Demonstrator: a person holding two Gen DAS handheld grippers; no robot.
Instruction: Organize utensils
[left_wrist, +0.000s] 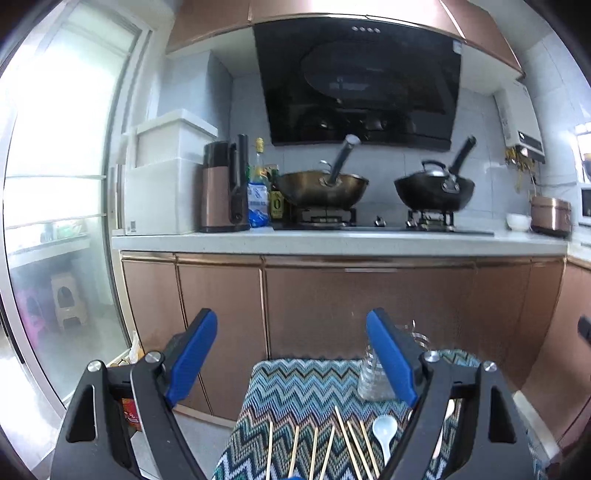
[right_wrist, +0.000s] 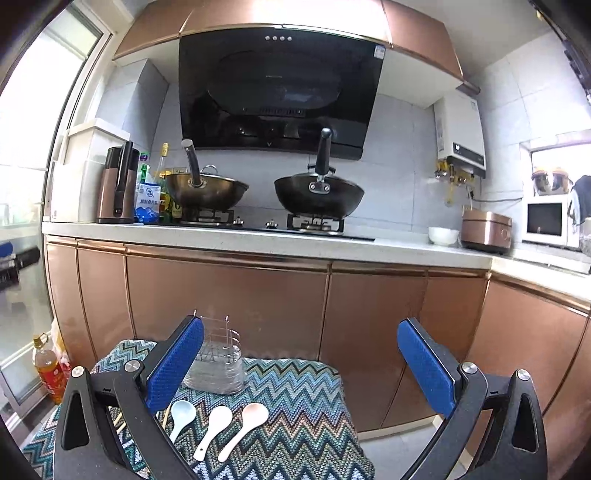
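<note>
Several wooden chopsticks (left_wrist: 325, 448) lie side by side on a zigzag-patterned cloth (left_wrist: 306, 387), with a pale blue spoon (left_wrist: 384, 430) to their right. In the right wrist view three spoons lie in a row: pale blue (right_wrist: 181, 415), white (right_wrist: 214, 424) and pink (right_wrist: 245, 422). A clear utensil holder (right_wrist: 218, 365) with wire dividers stands at the cloth's far edge, also the clear utensil holder (left_wrist: 371, 376) behind my left gripper's right finger. My left gripper (left_wrist: 291, 358) hovers open above the chopsticks. My right gripper (right_wrist: 301, 365) hovers open above the spoons. Both hold nothing.
Copper-coloured cabinets (right_wrist: 229, 295) stand just beyond the cloth-covered surface. On the counter (right_wrist: 258, 240) are two woks (right_wrist: 317, 199), a kettle (right_wrist: 116, 184), bottles, a rice cooker (right_wrist: 484, 230), a white bowl and a microwave. An oil bottle (right_wrist: 50, 369) sits on the floor at left.
</note>
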